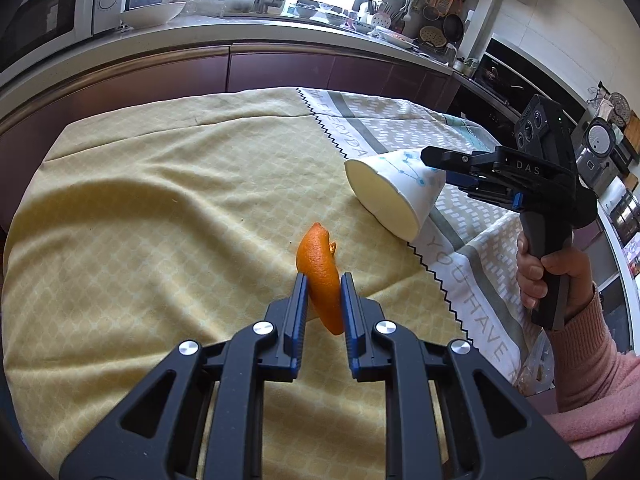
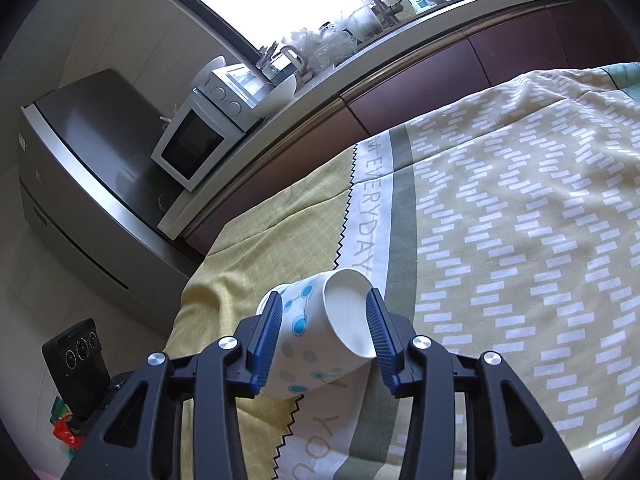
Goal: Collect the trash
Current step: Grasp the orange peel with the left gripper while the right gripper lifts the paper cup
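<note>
Left gripper (image 1: 324,282) has its fingers clamped on the orange peel (image 1: 320,276), lifted over the yellow cloth (image 1: 160,200). Right gripper (image 2: 324,300) straddles the tipped paper cup (image 2: 316,340) lying on the desk, fingers apart, not visibly squeezing it.

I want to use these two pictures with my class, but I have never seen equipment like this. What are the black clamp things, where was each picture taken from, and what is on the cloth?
There is no robot here. A person holds two hand-held grippers, each with a camera looking along its two fingers.

The left camera's picture shows the left gripper pinching an orange peel above a yellow cloth. At its right edge, a hand holds the right gripper at a paper cup.

The right camera's picture shows the cup lying on its side between that gripper's fingers, where the yellow cloth meets a patterned cloth; whether they press on it is unclear.
</note>
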`<state>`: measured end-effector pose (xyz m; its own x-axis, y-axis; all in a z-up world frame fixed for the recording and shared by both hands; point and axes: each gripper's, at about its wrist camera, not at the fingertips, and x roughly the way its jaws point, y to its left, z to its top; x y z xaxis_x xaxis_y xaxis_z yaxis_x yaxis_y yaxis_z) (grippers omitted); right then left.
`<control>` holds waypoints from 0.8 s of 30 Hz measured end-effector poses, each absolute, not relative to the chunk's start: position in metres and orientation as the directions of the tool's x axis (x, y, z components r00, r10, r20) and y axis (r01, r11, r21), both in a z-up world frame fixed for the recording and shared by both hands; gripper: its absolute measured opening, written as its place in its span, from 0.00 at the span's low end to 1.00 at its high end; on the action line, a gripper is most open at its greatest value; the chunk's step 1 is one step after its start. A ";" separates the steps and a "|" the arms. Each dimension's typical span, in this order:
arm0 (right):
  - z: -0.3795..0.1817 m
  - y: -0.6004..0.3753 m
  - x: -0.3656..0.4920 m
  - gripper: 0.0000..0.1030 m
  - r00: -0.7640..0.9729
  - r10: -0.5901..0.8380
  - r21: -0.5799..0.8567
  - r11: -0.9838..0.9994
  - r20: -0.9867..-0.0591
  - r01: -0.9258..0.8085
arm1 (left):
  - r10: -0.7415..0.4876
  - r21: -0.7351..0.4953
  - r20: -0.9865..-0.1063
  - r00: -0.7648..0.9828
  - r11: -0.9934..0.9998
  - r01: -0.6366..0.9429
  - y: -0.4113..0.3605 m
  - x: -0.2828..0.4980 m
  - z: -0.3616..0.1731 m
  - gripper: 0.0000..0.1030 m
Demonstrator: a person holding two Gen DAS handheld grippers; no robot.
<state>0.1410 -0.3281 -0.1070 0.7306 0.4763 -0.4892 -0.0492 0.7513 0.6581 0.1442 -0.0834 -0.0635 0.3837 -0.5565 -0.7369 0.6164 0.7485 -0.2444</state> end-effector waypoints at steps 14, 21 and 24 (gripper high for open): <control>-0.102 -0.319 0.133 0.14 0.742 0.475 0.649 0.757 -0.474 -0.070 | -0.539 -0.253 -0.769 0.343 0.750 0.612 -0.085 0.144 -0.084 0.27; -0.101 -0.318 0.127 0.07 0.741 0.525 0.705 0.702 -0.419 -0.099 | -0.517 -0.238 -0.772 0.369 0.774 0.586 -0.079 0.141 -0.083 0.17; -0.099 -0.314 0.127 0.06 0.738 0.542 0.719 0.686 -0.402 -0.112 | -0.515 -0.232 -0.766 0.386 0.781 0.580 -0.073 0.138 -0.079 0.16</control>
<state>0.1266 -0.3143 -0.0991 0.7380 0.5421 -0.4019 -0.1124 0.6860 0.7189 0.1380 -0.0734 -0.0793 0.3863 -0.5145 -0.7655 0.5802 0.7808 -0.2320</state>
